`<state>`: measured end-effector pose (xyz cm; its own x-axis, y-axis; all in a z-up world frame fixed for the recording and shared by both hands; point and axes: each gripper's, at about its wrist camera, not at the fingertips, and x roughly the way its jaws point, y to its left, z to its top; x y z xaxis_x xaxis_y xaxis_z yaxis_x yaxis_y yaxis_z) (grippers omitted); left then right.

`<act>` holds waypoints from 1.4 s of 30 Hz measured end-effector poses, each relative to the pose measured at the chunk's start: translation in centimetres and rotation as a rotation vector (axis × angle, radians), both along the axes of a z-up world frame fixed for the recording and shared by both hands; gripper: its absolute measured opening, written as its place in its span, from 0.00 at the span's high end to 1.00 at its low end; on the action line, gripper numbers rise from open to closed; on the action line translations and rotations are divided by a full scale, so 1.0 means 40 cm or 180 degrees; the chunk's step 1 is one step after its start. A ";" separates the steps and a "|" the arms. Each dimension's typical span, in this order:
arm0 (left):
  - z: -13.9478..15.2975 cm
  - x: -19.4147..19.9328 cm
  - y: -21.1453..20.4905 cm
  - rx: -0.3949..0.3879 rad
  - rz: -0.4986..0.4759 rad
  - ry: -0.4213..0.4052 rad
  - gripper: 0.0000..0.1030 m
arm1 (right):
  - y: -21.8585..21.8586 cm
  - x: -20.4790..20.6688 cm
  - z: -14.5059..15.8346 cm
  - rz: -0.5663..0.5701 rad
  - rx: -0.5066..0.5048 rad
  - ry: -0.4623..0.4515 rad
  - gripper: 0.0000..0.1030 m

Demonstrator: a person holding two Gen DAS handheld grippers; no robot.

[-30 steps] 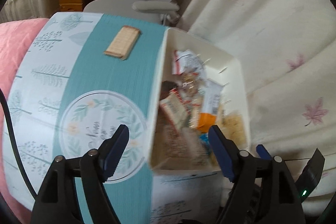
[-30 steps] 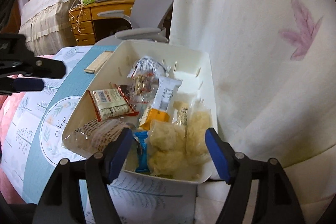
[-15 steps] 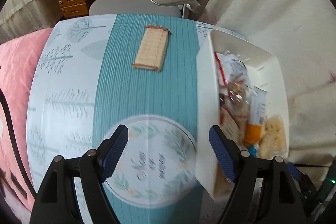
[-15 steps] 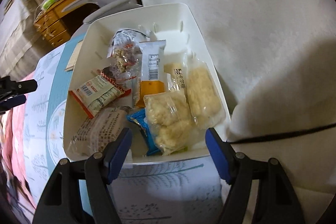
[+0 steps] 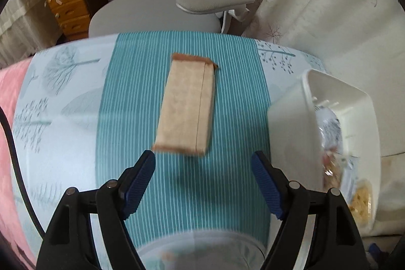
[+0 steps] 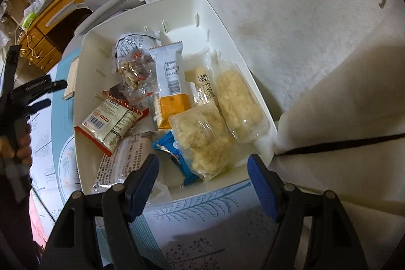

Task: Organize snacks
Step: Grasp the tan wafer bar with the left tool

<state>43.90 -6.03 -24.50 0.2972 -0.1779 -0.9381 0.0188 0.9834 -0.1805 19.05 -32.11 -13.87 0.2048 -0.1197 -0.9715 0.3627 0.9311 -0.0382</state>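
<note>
Sorting nearly complete: white bin (image 6: 258, 103) at the bench's right already holds many packets. One tan wafer packet (image 5: 187, 108) remains on the teal cloth (image 5: 121, 118), just beyond the left tool (image 5: 203, 176), jaws apart, empty. Right tool (image 6: 203, 179) gapes, empty, over the bin.

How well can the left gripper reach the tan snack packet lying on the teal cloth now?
Probably yes: the left gripper is open and empty, the tan snack packet lies flat just beyond its fingertips, and nothing lies between them. The white bin stands off to one side.
</note>
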 end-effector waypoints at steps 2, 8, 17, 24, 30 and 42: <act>-0.019 0.016 -0.008 0.0067 -0.0016 -0.0112 0.28 | 0.008 -0.001 -0.004 0.0031 -0.0081 0.0016 0.29; -0.059 0.042 -0.019 0.0057 0.0014 -0.0230 0.28 | 0.053 -0.012 -0.012 0.0123 -0.0089 0.0045 0.29; -0.081 0.046 -0.025 0.0189 0.0034 -0.0304 0.38 | 0.068 -0.015 -0.021 0.0163 -0.0028 0.0037 0.29; -0.079 0.031 -0.023 0.0330 0.0139 -0.0360 0.53 | 0.066 -0.028 -0.026 0.0165 -0.0026 0.0068 0.29; -0.075 0.022 -0.013 0.0335 0.0145 -0.0351 0.58 | 0.063 -0.043 -0.020 0.0166 -0.0017 0.0061 0.29; -0.106 0.044 -0.002 0.0174 0.0217 -0.0183 0.34 | 0.050 -0.063 -0.021 0.0079 -0.0006 0.0073 0.29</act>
<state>45.66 -6.13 -28.73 0.3605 -0.1046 -0.9269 -0.0395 0.9911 -0.1272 16.52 -30.10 -14.70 0.1856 -0.1168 -0.9757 0.3385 0.9398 -0.0481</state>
